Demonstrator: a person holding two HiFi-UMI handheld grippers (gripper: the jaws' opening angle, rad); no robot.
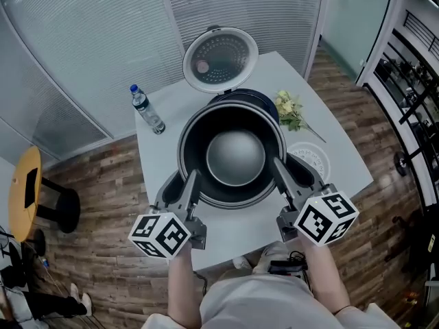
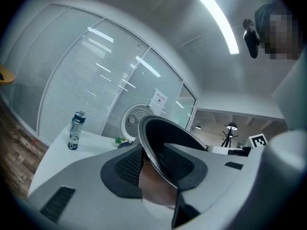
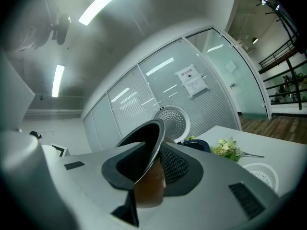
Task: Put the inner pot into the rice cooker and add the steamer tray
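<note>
White table (image 1: 161, 160) | my left gripper (image 1: 186, 184), right gripper (image 1: 281, 171) pinch inner pot (image 1: 233, 157) rim, opposite sides | rice cooker (image 1: 250, 101) seemingly beneath, slightly beyond.

Inner pot (image 1: 234, 157) is up off the bench (image 1: 171, 149): dark, round, mouth upward, rim pinched on both sides between jaws. It partly hides the dark-blue rice cooker (image 1: 252, 99) behind, lid (image 1: 221, 59) standing open. The white perforated steamer tray (image 1: 314, 157) lies flat, right.
</note>
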